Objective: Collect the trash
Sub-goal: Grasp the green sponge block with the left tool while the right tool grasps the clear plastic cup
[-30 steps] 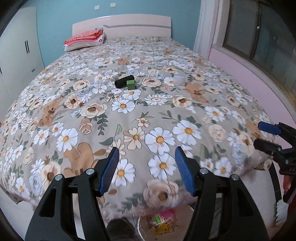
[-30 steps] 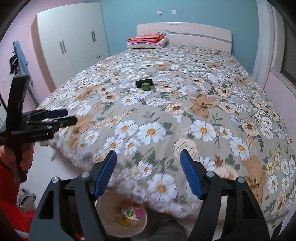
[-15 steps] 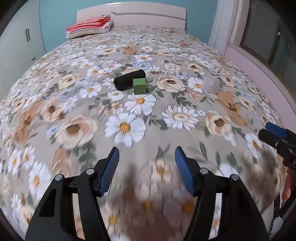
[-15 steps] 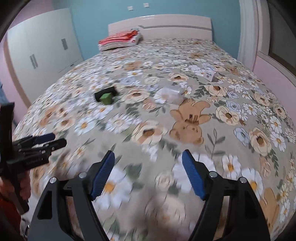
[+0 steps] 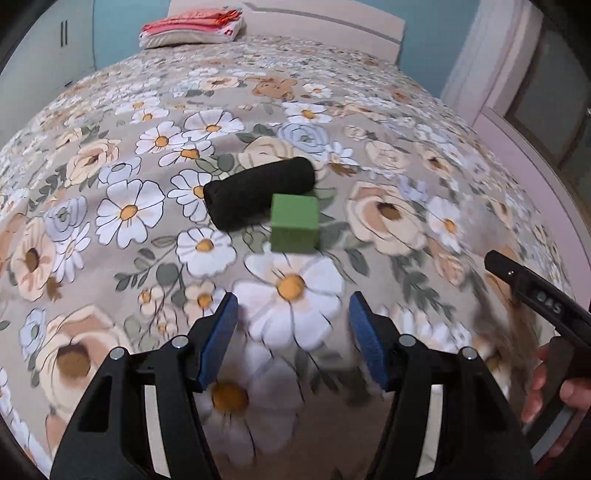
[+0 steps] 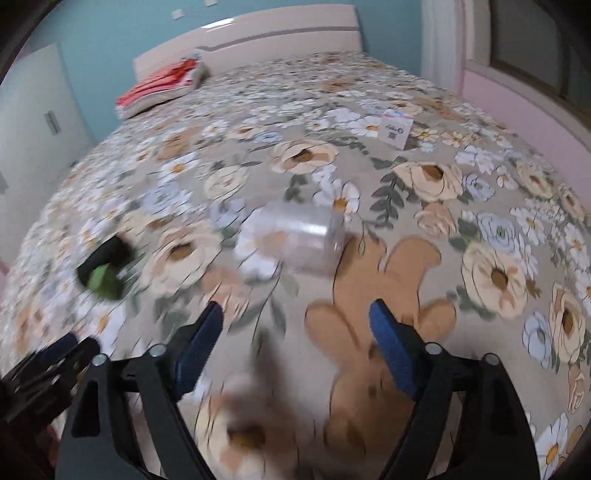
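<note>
A green cube [image 5: 294, 223] lies on the floral bedspread [image 5: 110, 258] against a black roll [image 5: 258, 192]. My left gripper [image 5: 293, 341] is open and empty, a short way in front of the cube. A clear plastic cup [image 6: 295, 236] lies on its side on the bed. My right gripper [image 6: 297, 345] is open and empty just short of the cup. A small white box [image 6: 396, 127] stands farther back on the right. The cube and roll show blurred at the left of the right wrist view [image 6: 103, 269].
Folded red and pink bedding [image 5: 192, 29] lies by the headboard [image 6: 258, 33]. A pink wall and window ledge [image 6: 535, 107] run along the bed's right side. White wardrobes [image 6: 33, 122] stand on the left.
Both grippers have moved forward from the foot of the bed out over it. The cube and roll now lie close to my left gripper, the cup close to my right. Both stay open.
</note>
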`<state>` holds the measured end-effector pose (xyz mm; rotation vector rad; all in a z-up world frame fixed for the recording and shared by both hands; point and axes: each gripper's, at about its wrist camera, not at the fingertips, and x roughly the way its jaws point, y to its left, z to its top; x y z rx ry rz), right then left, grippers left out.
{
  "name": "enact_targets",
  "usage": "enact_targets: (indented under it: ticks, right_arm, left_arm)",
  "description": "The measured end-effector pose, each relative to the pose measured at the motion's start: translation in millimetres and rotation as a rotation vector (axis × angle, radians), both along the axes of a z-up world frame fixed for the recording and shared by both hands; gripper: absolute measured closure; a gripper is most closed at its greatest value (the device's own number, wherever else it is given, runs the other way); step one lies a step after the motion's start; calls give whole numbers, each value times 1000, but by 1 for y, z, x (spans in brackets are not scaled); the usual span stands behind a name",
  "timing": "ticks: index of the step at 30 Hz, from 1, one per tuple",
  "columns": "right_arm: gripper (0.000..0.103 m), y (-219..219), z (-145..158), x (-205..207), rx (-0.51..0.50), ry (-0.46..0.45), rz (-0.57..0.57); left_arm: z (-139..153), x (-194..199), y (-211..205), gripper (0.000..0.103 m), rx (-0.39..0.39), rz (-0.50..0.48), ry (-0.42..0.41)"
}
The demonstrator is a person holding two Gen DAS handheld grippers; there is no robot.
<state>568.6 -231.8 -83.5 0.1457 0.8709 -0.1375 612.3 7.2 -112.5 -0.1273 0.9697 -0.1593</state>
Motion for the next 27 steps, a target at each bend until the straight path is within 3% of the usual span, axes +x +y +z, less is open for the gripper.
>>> enact_targets:
  ticks: [5, 12, 13, 14, 16, 18, 21, 27]
  right_arm:
    - [15, 2, -19, 37, 20, 44, -89]
    - [14, -1, -30, 66, 44, 7, -184]
    - [14, -1, -32, 68, 41, 3, -192]
    - [14, 1, -33, 72, 38, 3, -196]
    - [15, 1, -35, 78, 29, 1, -202]
    - [21, 3, -36, 80, 9, 5, -204]
    - [47, 1, -35, 80, 16, -3, -190]
    - [47, -6, -29, 67, 55, -26, -139]
  left_arm:
    - [-9, 23, 1, 40, -20, 2, -1]
    - [-13, 42, 2, 41, -68, 47, -23]
    - [-13, 43, 3, 45, -71, 53, -26]
    - [-13, 45, 3, 59, -73, 59, -30]
    - [-15, 49, 3, 73, -80, 59, -25]
    - [-15, 51, 3, 73, -88, 60, -23]
    - [-14, 50, 2, 73, -82, 51, -30]
    - [-6, 40, -3, 73, -17, 35, -16]
